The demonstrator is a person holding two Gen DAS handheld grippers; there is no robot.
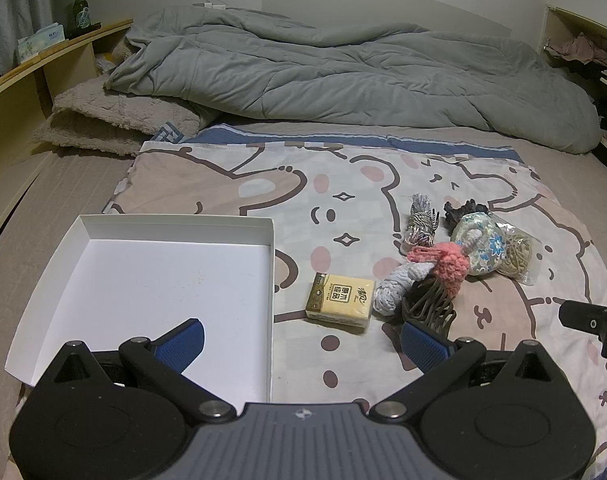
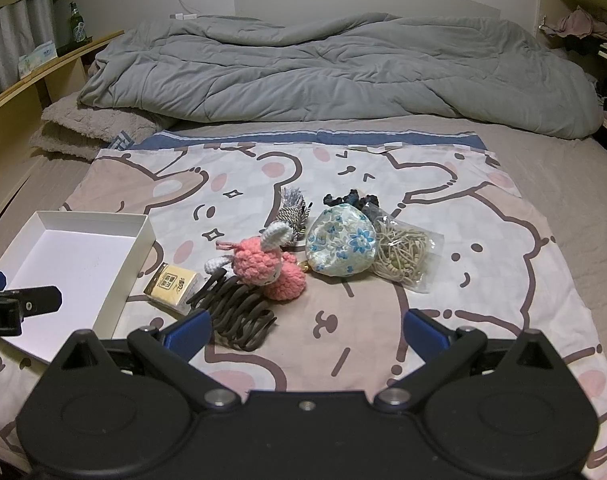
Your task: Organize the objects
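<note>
Both grippers are hanging over the bed with jaws spread wide and nothing in them. The left gripper [image 1: 299, 340] is sitting right above the near edge of the white tray [image 1: 143, 224], with the yellow tissue pack [image 1: 340, 298] just ahead of it, slightly right. The right gripper [image 2: 307, 328] is pointing at the pile: the dark hair claw [image 2: 239, 312] is lying just ahead by its left finger, the pink crochet toy [image 2: 263, 264] beyond that, and the floral pouch [image 2: 340, 242] and bag of hair ties [image 2: 403, 254] further ahead.
</note>
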